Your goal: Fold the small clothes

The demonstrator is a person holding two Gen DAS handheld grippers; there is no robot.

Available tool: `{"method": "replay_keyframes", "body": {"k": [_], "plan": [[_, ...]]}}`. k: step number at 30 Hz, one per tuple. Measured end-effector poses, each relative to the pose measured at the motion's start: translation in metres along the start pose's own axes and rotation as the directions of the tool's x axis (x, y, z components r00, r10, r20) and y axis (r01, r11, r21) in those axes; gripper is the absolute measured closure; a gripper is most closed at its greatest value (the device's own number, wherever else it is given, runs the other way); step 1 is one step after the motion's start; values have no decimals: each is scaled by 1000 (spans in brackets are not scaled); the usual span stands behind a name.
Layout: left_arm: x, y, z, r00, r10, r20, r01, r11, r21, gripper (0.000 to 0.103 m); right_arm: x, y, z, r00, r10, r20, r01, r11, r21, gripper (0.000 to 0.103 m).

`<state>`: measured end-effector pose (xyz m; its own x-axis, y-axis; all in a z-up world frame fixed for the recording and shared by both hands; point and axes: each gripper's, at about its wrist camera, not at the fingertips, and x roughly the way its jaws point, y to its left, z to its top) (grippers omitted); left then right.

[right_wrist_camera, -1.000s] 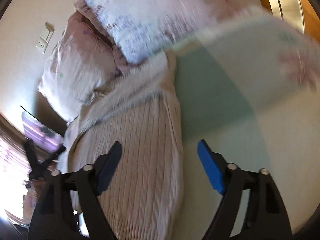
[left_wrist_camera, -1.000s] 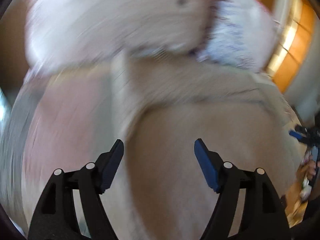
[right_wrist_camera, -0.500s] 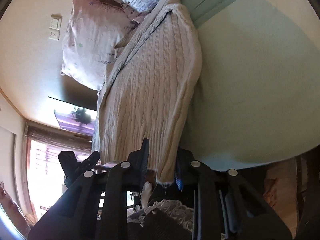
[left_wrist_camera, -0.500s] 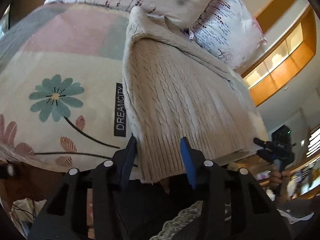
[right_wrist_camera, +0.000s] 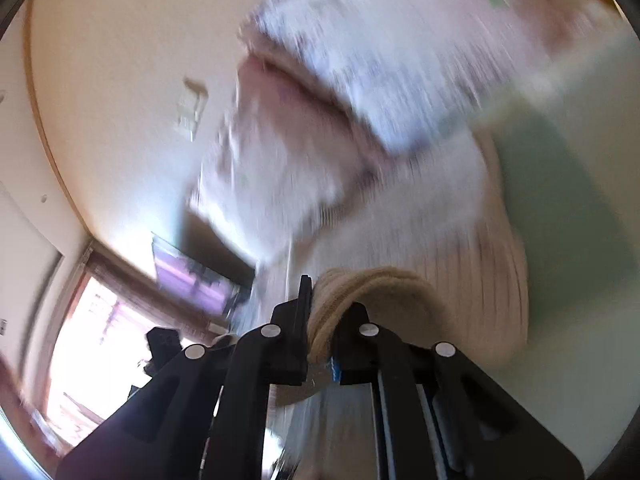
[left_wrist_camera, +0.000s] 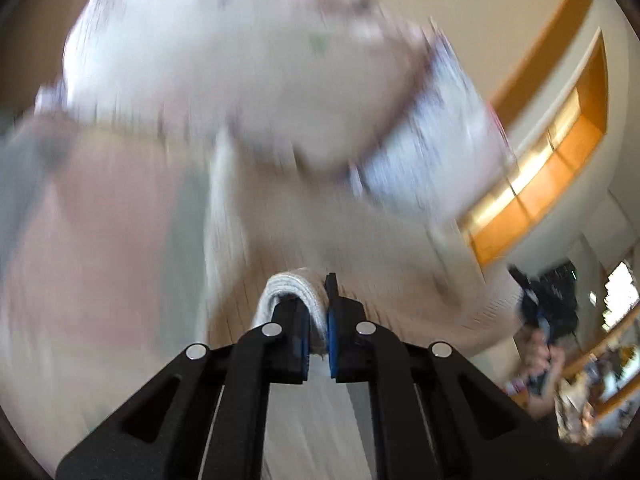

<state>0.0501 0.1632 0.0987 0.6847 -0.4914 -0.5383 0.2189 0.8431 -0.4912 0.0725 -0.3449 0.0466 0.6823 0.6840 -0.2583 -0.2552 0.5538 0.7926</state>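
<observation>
A cream cable-knit sweater (left_wrist_camera: 360, 264) lies lengthwise on the bed, its collar end toward the pillows. My left gripper (left_wrist_camera: 318, 332) is shut on the sweater's ribbed hem, which bulges up over the left finger. My right gripper (right_wrist_camera: 320, 336) is shut on the hem at the other corner (right_wrist_camera: 384, 292); the knit is bunched over the right finger. Both views are blurred by motion. The hem is lifted off the bedspread and carried over the sweater's body.
Two pillows (left_wrist_camera: 248, 64) lie at the head of the bed beyond the sweater. The bedspread (left_wrist_camera: 100, 240) is pink and grey on the left and pale green (right_wrist_camera: 568, 216) on the right. A wall with a switch plate (right_wrist_camera: 192, 108) and a window (right_wrist_camera: 96, 328) stand to the left.
Both grippers have closed on the sweater's bottom hem and lifted it, moving it forward toward the pillows. Half a second ago they sat at the hem with jaws partly open.
</observation>
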Motion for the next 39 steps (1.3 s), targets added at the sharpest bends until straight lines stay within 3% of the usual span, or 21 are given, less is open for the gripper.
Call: {"method": "replay_keyframes", "body": {"k": [2, 4, 7, 8, 9, 11, 17, 19, 20, 23, 26, 27, 30, 32, 33, 34, 35, 36, 37, 38, 39], "plan": [[31, 8, 43, 997, 51, 55, -52, 999, 0, 96, 39, -17, 41, 998, -15, 67, 13, 999, 31, 95], [79, 23, 76, 992, 118, 33, -117, 993, -21, 91, 73, -44, 65, 995, -66, 76, 57, 991, 118, 92], [112, 53, 87, 981, 186, -45, -191, 972, -136, 51, 115, -85, 76, 964, -264, -23, 262, 935, 238, 52], [112, 62, 84, 985, 165, -49, -172, 969, -176, 38, 117, -91, 73, 961, -274, -45, 276, 925, 261, 49], [109, 68, 79, 990, 136, -49, -143, 972, -186, 30, 113, -93, 69, 965, -261, -41, 263, 934, 241, 47], [108, 80, 64, 990, 106, -95, -122, 975, -185, 27, 100, -86, 65, 955, -295, -2, 292, 943, 162, 24], [138, 95, 31, 982, -11, -191, -40, 965, -260, 32, 85, -86, 56, 978, -209, -21, 209, 965, 160, 24], [148, 93, 31, 984, -26, -177, -23, 963, -270, 57, 91, -85, 52, 977, -207, -43, 211, 966, 148, 24], [153, 94, 29, 980, -53, -193, -11, 949, -315, 82, 93, -83, 49, 977, -206, -52, 211, 967, 144, 24], [153, 78, 32, 985, -50, -162, -13, 933, -361, 87, 78, -84, 47, 978, -200, -56, 206, 969, 133, 24], [145, 29, 50, 985, -151, -87, 111, 931, -347, 89, 58, -80, 52, 968, -251, -14, 251, 964, 84, 24], [148, 2, 58, 978, -199, -63, 169, 932, -322, 89, 46, -75, 56, 956, -292, 25, 291, 956, 40, 24], [181, -73, 70, 918, -395, -43, 363, 879, -310, 89, 27, -67, 65, 929, -359, 95, 362, 932, -14, 24], [231, -127, 64, 839, -538, -80, 486, 808, -334, 86, 19, -68, 72, 914, -386, 125, 391, 920, -20, 24], [257, -145, 60, 786, -610, -104, 539, 758, -367, 78, 16, -71, 76, 902, -410, 136, 416, 909, -14, 24], [295, -163, 50, 696, -703, -143, 585, 672, -454, 75, 15, -75, 79, 893, -428, 137, 433, 901, -6, 24], [314, -168, 43, 665, -731, -153, 575, 632, -520, 75, 13, -82, 83, 885, -447, 130, 450, 893, 9, 24], [327, -169, 33, 656, -740, -151, 547, 604, -580, 75, 11, -87, 84, 886, -449, 116, 450, 893, 16, 24], [326, -167, 30, 667, -730, -150, 540, 613, -577, 73, 9, -91, 85, 894, -437, 95, 437, 899, 23, 24], [320, -164, 30, 688, -710, -151, 543, 641, -543, 62, 8, -93, 85, 907, -414, 78, 413, 910, 24, 24], [304, -157, 34, 744, -652, -146, 528, 709, -468, 53, 8, -94, 84, 922, -383, 52, 382, 924, 17, 24]]}}
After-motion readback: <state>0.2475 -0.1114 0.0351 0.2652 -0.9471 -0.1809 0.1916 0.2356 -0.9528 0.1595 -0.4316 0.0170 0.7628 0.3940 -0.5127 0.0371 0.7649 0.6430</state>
